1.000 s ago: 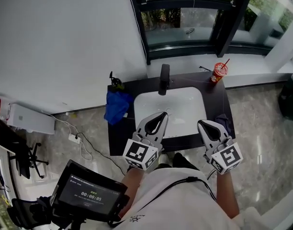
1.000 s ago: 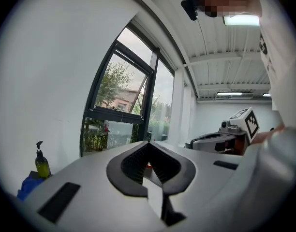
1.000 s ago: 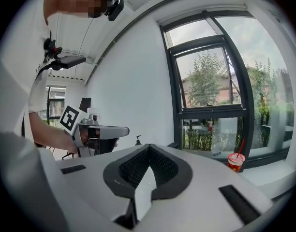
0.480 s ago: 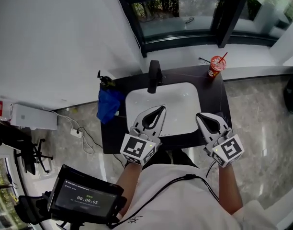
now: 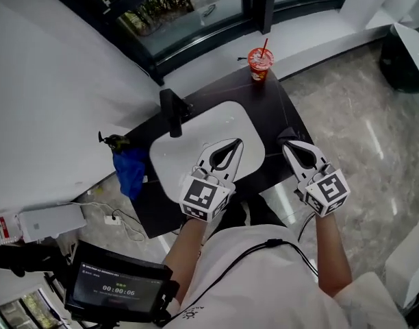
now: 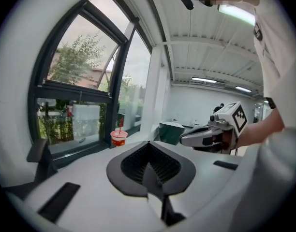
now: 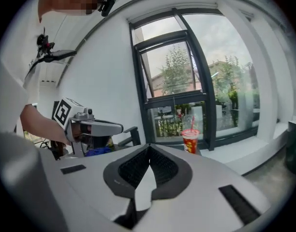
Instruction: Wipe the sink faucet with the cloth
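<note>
The black faucet (image 5: 174, 112) stands at the back of a white sink (image 5: 196, 132) set in a dark counter (image 5: 278, 105). A blue cloth (image 5: 129, 170) hangs over the counter's left edge, well apart from both grippers. My left gripper (image 5: 232, 144) is shut and empty, hovering over the sink's front part. My right gripper (image 5: 289, 144) is also shut and empty, near the counter's right front corner. The left gripper view shows the faucet (image 6: 41, 156) to the left of the shut left gripper (image 6: 149, 143). In the right gripper view the cloth (image 7: 97, 151) sits left of the shut right gripper (image 7: 149, 146).
A red cup with a straw (image 5: 260, 63) stands at the counter's back right corner. A small dark object (image 5: 112, 141) sits beside the cloth. A window (image 5: 168, 5) runs behind the counter. On the floor lie a white box (image 5: 48, 219) and cables (image 5: 117, 221). A screen (image 5: 120, 286) is at lower left.
Both grippers have moved forward and lower toward the sink, still shut. The head view has swung, so the counter now lies slanted and closer under the grippers.
</note>
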Demonstrator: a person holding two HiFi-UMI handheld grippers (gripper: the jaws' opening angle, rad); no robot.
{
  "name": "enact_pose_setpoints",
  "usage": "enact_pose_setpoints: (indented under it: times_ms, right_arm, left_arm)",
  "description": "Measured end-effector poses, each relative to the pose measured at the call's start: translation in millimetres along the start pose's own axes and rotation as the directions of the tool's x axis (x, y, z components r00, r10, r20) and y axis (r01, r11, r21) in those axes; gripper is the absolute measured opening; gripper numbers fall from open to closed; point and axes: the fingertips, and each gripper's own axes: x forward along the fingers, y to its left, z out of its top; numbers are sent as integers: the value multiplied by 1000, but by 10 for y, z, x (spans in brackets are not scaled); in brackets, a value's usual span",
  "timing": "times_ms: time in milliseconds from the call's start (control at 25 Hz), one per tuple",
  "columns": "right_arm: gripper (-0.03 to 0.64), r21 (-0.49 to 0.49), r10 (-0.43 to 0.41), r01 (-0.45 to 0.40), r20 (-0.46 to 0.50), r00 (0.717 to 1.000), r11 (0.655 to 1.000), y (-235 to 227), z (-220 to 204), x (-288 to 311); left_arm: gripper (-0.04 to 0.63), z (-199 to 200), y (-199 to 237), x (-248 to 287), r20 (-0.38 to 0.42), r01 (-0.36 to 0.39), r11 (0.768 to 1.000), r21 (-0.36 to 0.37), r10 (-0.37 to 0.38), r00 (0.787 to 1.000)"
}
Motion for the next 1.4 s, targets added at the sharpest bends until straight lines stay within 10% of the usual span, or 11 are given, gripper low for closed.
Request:
enact_pose_setpoints:
  times_ms: [480, 880, 1400]
  right_arm:
    - [6, 69, -250, 267, -189, 950, 961, -541, -1126, -445]
    - [238, -24, -203, 208, -353, 913, 978, -680, -1591, -100]
    - [241, -126, -186, 142, -480, 857, 982, -889, -1834, 156]
  left_arm:
    - [-6, -620, -939, 829, -153, 341, 940, 31, -332, 931]
    - [-6, -819, -933, 940, -206, 339, 941, -4, -333, 920]
    - [-6, -944, -538, 667, -217, 217, 976, -31, -218, 951]
